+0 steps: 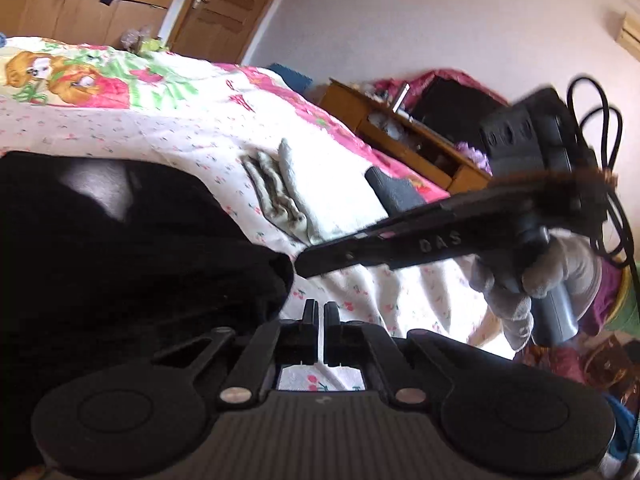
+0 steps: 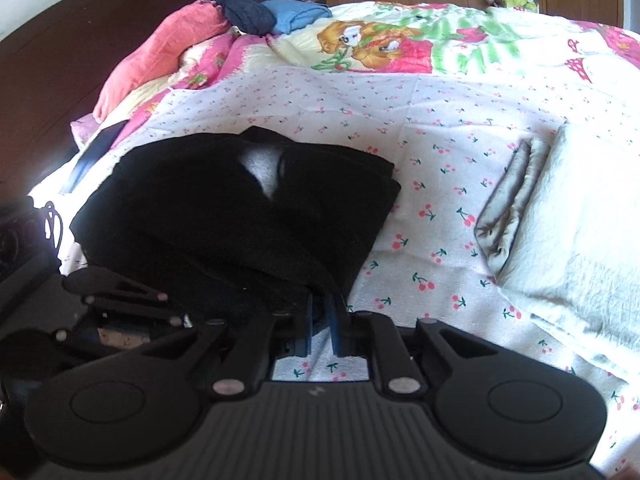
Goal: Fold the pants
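A bed covered with a white cherry-print sheet (image 1: 192, 136) fills the left wrist view, with wooden wardrobes and a door beyond it. The black pants (image 1: 132, 248), folded into a thick bundle, are seen at the near left. The left gripper (image 1: 320, 312) is held just right of the bundle with its jaws drawn almost together and nothing between them. The right gripper (image 1: 304, 268) is seen from the side, reaching in from the right in a grey-gloved hand (image 1: 520, 280), its tip at the bundle's edge. A folded pale grey-green garment (image 1: 280, 196) lies farther off.

In the right wrist view the pants (image 2: 240, 216) are shown as a compact layered stack at the near left of the sheet (image 2: 420, 160), the pale garment (image 2: 560, 220) well apart at the right. The right gripper (image 2: 322, 320) stands narrow, with black cloth lying in its gap; whether it is still pinched cannot be told. Pillows and the dark headboard appear only here.

The folding is judged nearly complete; letting go and perhaps smoothing remain.
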A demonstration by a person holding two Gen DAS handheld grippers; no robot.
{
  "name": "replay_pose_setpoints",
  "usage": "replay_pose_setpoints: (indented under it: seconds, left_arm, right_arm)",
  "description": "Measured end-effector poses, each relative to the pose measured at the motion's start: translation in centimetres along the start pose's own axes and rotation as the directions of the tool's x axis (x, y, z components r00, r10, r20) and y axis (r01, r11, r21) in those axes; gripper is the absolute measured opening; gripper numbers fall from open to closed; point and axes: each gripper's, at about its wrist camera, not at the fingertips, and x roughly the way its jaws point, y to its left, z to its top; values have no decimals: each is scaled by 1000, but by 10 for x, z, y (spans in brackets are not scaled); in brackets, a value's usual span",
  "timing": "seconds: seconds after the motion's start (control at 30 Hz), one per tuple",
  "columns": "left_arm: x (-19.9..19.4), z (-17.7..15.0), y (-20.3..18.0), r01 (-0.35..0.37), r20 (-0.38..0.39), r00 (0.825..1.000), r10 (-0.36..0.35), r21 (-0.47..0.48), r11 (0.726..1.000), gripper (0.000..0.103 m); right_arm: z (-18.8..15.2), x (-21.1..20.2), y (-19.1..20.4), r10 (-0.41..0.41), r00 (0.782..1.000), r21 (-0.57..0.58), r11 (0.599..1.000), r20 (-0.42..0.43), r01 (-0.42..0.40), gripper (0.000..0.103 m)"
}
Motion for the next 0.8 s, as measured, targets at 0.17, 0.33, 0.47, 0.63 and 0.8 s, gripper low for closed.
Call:
replay_pose_setpoints:
  seconds: [0.17,0.33,0.47,0.63,0.8]
  left_arm:
    - [-9,30,18,-148,146,979,139,51,988,38]
    - [28,7,58,-329,-81,939,333,61,942,37]
    - [14,-18,49,-325,-48,942,331,107,940,39]
    - [7,-2,56,-310,34,950,310,-6,951,39]
    - [11,-7,68,-387,10,922,388,-31,921,39]
  right_arm:
    - [24,1,1,-36,994,-20,999,107,38,12]
    - [62,54,-17,-21,992,-14,1000,122,22,28]
    - [76,93,-14,30,998,-144,989,53,-22,30]
    - [89,98,6,82,997,-293,953,11,-75,38]
    - [92,133,39,21,997,-477,878,-73,-53,35]
